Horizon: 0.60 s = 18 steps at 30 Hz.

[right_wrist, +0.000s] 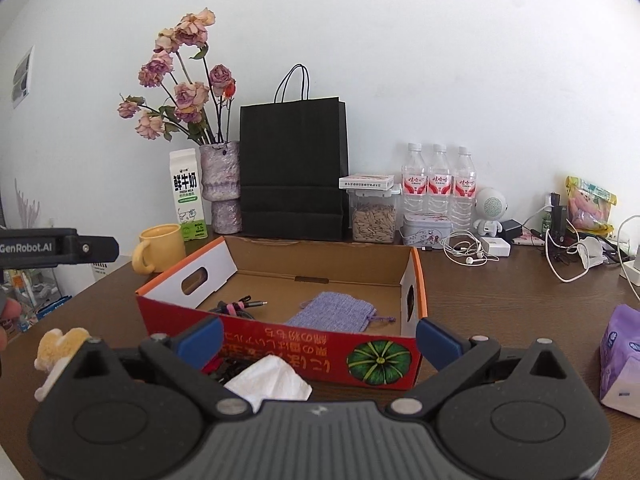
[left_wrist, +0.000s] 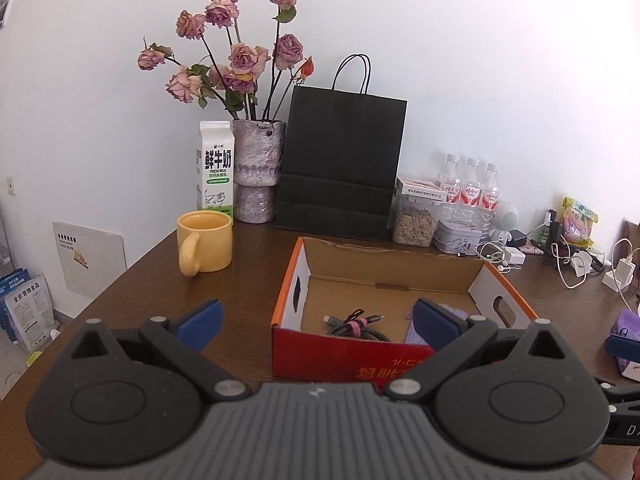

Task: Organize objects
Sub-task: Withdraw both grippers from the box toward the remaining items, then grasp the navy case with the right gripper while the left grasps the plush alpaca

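Note:
An open red and orange cardboard box (left_wrist: 288,292) (right_wrist: 248,340) stands on the brown table. Inside lie a coiled black cable with a pink tie (left_wrist: 356,326) (right_wrist: 238,306) and a purple knitted pouch (right_wrist: 332,314) (left_wrist: 416,334). My left gripper (left_wrist: 318,320) is open and empty, hovering in front of the box's near wall. My right gripper (right_wrist: 318,340) is open too, just before the box front. A crumpled white tissue (right_wrist: 270,380) and a dark item lie under it. A cream plush toy (right_wrist: 56,350) sits at the lower left.
A yellow mug (left_wrist: 206,246) stands left of the box. A milk carton (left_wrist: 215,166), vase of dried roses (left_wrist: 256,168), black paper bag (left_wrist: 340,164), seed jar (right_wrist: 374,216), three water bottles (right_wrist: 438,184) and tangled chargers (right_wrist: 576,248) line the wall. A purple tissue pack (right_wrist: 622,364) lies right.

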Motion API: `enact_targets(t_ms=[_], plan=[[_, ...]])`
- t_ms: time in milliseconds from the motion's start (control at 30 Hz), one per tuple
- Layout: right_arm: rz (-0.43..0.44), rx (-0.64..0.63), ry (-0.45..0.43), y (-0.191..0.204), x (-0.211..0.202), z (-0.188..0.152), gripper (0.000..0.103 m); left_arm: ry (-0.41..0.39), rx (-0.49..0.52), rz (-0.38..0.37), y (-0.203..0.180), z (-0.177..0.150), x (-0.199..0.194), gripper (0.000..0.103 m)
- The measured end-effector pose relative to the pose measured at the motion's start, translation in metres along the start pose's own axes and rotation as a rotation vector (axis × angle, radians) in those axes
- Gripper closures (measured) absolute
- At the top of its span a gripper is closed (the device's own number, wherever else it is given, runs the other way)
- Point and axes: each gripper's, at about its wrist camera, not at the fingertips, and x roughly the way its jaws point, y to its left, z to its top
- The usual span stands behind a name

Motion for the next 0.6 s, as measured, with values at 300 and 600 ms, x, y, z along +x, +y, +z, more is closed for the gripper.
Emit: enact_targets(t_ms=[300,600], plan=[[0.006,-0.005,0.048,0.007,-0.027,-0.030,0.000,0.020,0.012,0.039,0.028,-0.029,-0.032,0.000],[-0.022,0.006,0.165,0.013,-0.037,-0.065,0.000,0.087,0.029,0.056,0.050,-0.067,-0.048,0.000]])
